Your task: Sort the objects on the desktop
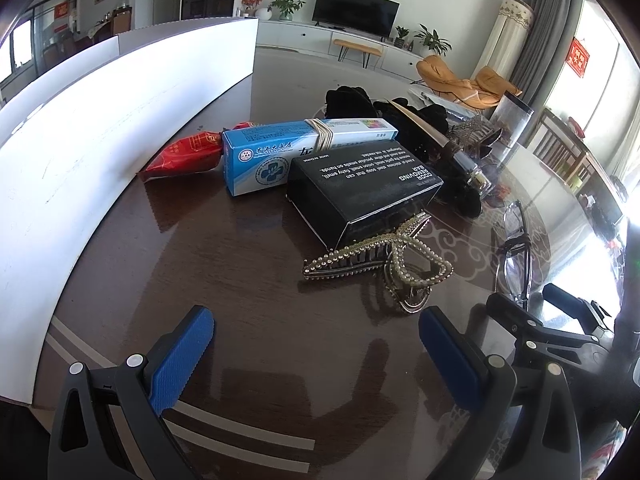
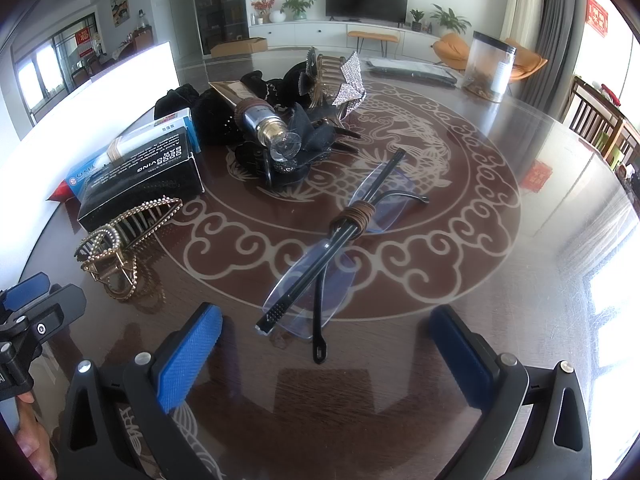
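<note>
A black box [image 1: 360, 188] lies on the dark table, with a blue-and-white carton [image 1: 296, 148] bound by rubber bands behind it and a red packet [image 1: 184, 156] to the left. A pearl hair claw [image 1: 384, 264] rests just in front of my left gripper [image 1: 316, 356], which is open and empty. Folded rimless glasses [image 2: 332, 248] tied with a brown band lie just ahead of my right gripper [image 2: 326, 354], also open and empty. Farther back sit a cosmetic tube [image 2: 256, 116], black hair accessories [image 2: 296, 144] and a rhinestone bow clip [image 2: 348, 80].
A tall white bin wall [image 1: 100, 128] runs along the table's left side. A clear jar [image 2: 490, 66] and a flat dark packet [image 2: 412, 70] stand at the far edge. Chairs [image 2: 596, 120] line the right. A hand [image 2: 28, 440] holds the left gripper.
</note>
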